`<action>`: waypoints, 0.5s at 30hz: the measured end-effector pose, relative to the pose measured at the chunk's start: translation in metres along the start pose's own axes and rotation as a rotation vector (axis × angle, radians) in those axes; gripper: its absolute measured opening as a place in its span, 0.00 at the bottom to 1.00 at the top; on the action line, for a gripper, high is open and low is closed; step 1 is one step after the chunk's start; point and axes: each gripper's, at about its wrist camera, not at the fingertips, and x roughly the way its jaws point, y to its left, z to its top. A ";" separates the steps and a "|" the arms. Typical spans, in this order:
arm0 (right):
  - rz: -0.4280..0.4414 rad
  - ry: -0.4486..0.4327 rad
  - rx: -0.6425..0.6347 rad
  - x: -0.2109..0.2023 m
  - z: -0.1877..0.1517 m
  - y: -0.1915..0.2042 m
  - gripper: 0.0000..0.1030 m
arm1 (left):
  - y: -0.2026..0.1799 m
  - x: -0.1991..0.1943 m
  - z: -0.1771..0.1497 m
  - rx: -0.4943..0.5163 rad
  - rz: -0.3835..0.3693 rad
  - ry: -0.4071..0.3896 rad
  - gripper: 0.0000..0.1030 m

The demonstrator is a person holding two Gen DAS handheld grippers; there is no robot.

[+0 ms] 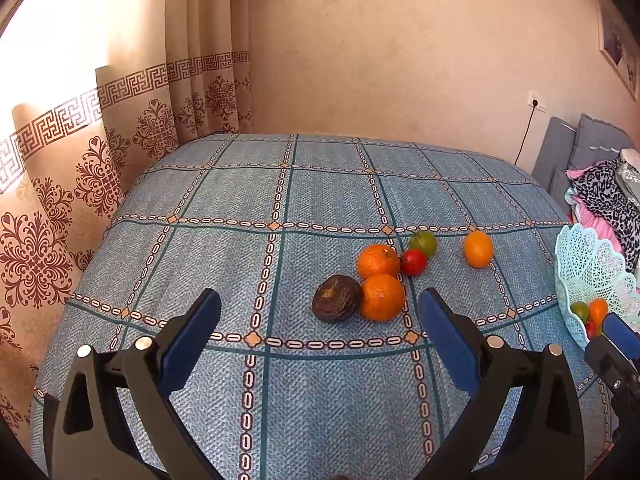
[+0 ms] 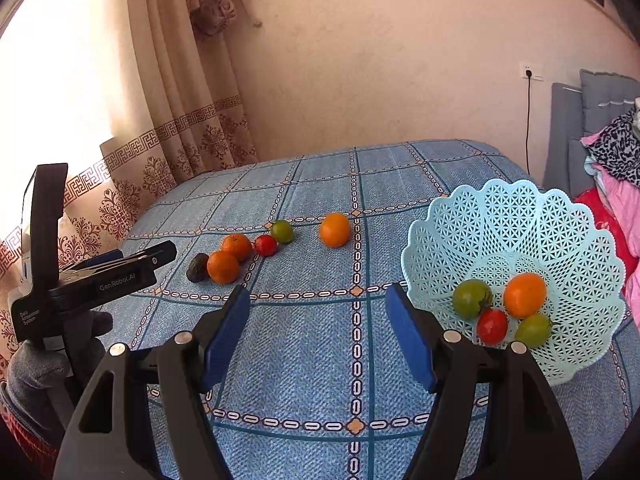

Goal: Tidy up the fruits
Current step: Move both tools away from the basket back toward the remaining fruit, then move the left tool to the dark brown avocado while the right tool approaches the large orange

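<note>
Nearest the cameras, the left tongs (image 1: 320, 320) and the right tongs (image 2: 318, 322) both gape wide with nothing between their blue pads, each hanging above the blue checked table (image 2: 320, 380). Just beyond the right tongs a pale-blue lattice basket (image 2: 520, 216) tilts toward them — it holds an orange, a red fruit and two green ones. Farther out on the cloth lie the loose fruits: a dark avocado (image 1: 337, 298) touching two oranges (image 1: 382, 297), then a red fruit (image 1: 413, 262) and a green fruit (image 1: 423, 242) — and a lone orange (image 1: 477, 249) apart.

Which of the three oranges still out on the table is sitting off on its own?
The orange nearest the basket. It lies alone, while the other two oranges touch each other beside the dark fruit.
</note>
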 end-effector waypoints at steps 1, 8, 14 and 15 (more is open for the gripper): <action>0.004 0.006 -0.003 0.002 -0.001 0.002 0.68 | 0.001 0.002 -0.001 -0.001 0.007 0.005 0.97; 0.023 0.042 -0.022 0.015 -0.007 0.013 0.68 | 0.005 0.027 -0.005 0.005 0.031 0.054 0.97; 0.029 0.067 -0.029 0.024 -0.010 0.017 0.68 | 0.003 0.043 -0.006 0.025 0.047 0.080 0.97; 0.030 0.070 -0.029 0.026 -0.010 0.017 0.68 | 0.003 0.046 -0.006 0.029 0.051 0.085 0.97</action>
